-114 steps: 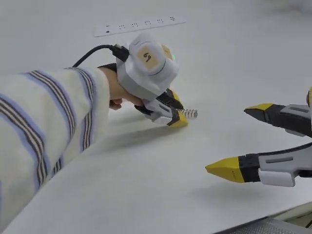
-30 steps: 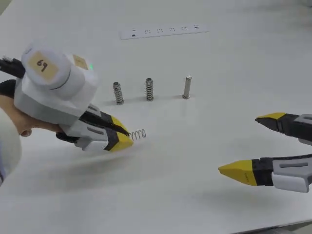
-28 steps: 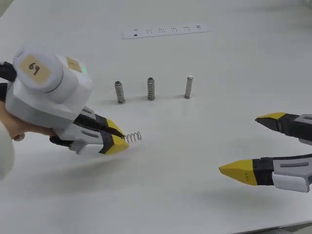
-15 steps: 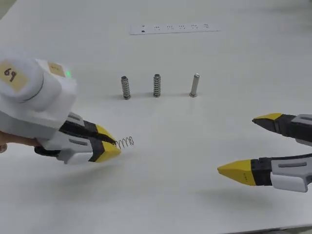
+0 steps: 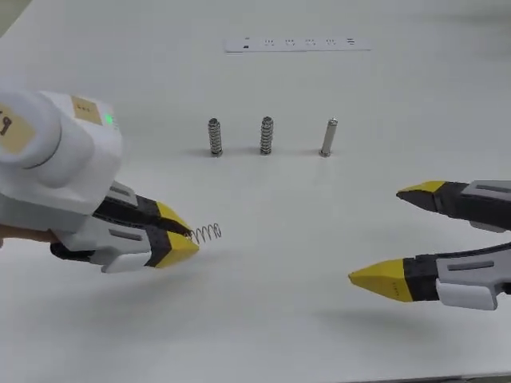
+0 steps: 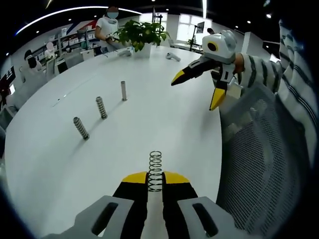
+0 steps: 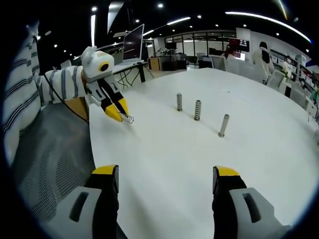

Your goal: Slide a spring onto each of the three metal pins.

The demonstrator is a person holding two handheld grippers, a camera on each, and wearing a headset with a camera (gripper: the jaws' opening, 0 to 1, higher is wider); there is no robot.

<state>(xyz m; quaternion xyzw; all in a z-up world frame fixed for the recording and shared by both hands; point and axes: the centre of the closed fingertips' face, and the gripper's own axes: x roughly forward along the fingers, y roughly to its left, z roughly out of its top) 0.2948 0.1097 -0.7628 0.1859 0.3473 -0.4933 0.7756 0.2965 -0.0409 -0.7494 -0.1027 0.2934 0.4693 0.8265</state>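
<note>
Head view: 3 pins stand in a row on the white table [image 5: 279, 319]. The left pin [image 5: 215, 137] and middle pin [image 5: 267, 135] each wear a spring already; the bare pin [image 5: 328, 137] at the right end has none. So 2 of 3 look done, 1 to go. The left gripper [image 5: 180, 239] is low over the table, well short of the row, jaws pinched on one end of the last spring [image 5: 206, 233], which sticks out forward past the yellow tips. The right gripper [image 5: 375, 236] hangs off to the side, jaws spread wide w/ nothing between them. A power strip [image 5: 297, 43] lies far back.

Left gripper view: the last spring [image 6: 155, 169] is clamped at its near end between the tips, coils pointing ahead. The bare pin [image 6: 123, 90] is the farthest of the row from here, well apart from the spring.

Right gripper view: own jaws wide apart, empty. The left gripper [image 7: 119, 113] is across the table w/ the spring at its tip; the bare pin [image 7: 224, 125] is the nearest of the 3.

What's left, imo: carry the spring over, line it up above the pin top, drop it on.
</note>
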